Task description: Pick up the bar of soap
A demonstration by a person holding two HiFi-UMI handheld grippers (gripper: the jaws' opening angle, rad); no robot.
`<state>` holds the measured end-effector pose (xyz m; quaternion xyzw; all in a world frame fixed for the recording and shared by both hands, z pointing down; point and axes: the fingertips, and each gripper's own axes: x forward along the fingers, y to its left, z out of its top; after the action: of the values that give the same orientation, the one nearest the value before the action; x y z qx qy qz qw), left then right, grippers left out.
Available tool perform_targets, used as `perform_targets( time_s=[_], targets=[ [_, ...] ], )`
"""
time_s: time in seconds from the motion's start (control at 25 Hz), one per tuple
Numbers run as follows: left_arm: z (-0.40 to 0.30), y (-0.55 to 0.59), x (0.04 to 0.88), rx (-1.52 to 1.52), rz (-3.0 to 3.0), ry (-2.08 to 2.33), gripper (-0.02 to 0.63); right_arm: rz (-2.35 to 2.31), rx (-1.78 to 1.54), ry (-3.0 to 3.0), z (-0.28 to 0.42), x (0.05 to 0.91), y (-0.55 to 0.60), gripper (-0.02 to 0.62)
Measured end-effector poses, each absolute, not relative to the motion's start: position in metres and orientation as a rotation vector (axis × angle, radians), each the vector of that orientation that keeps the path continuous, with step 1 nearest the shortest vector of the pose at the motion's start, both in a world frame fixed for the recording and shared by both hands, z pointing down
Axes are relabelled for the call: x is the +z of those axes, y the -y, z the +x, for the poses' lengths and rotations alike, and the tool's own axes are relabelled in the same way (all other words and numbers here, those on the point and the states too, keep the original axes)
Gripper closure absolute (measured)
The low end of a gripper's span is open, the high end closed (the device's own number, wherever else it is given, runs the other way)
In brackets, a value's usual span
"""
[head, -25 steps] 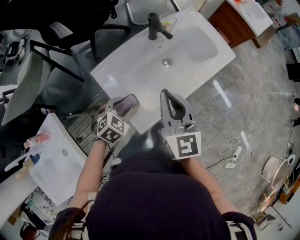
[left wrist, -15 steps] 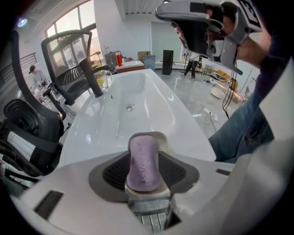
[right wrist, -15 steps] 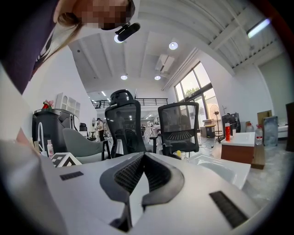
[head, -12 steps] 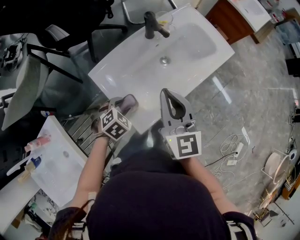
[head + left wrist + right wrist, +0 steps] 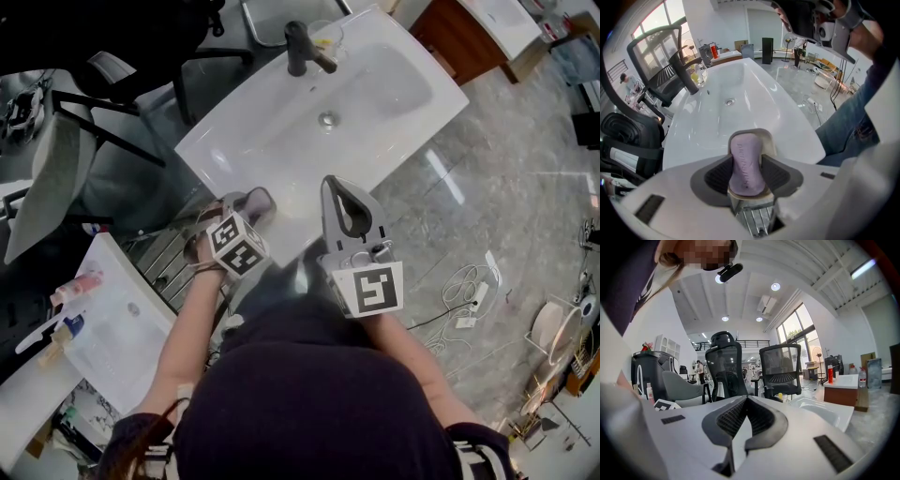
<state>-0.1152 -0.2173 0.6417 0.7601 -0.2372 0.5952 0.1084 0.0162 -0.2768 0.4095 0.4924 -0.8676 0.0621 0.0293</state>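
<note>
Left tongs (image 5: 746,174): clamped on the purple soap bar (image 5: 745,154)
Right tongs (image 5: 746,401): closed, tips touching
Sink (image 5: 394,84): drain (image 5: 327,120) at its middle

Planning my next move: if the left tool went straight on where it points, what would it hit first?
Probably the sink, its basin floor near the drain; depth is hard to judge.

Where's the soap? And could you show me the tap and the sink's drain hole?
bar of soap (image 5: 746,161): left gripper view, middle of its purple face.
tap (image 5: 296,47): head view, its upright black body.
drain (image 5: 327,120): head view, centre of the metal ring.
</note>
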Motion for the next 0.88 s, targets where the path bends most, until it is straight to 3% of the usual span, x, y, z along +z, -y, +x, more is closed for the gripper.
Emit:
perform_targets(
  time_s=[0.28, 0.88],
  targets=[
    [-0.115, 0.221, 0.647, 1.868, 2.239, 0.723, 0.431, 1.507, 0.192, 2.684, 0.017, 0.41, 0.276, 0.578],
    [-0.116, 0.225, 0.632, 1.757, 2.298, 0.897, 0.433, 1.513, 0.182, 2.694, 0.02, 0.405, 0.275, 0.578]
  ],
)
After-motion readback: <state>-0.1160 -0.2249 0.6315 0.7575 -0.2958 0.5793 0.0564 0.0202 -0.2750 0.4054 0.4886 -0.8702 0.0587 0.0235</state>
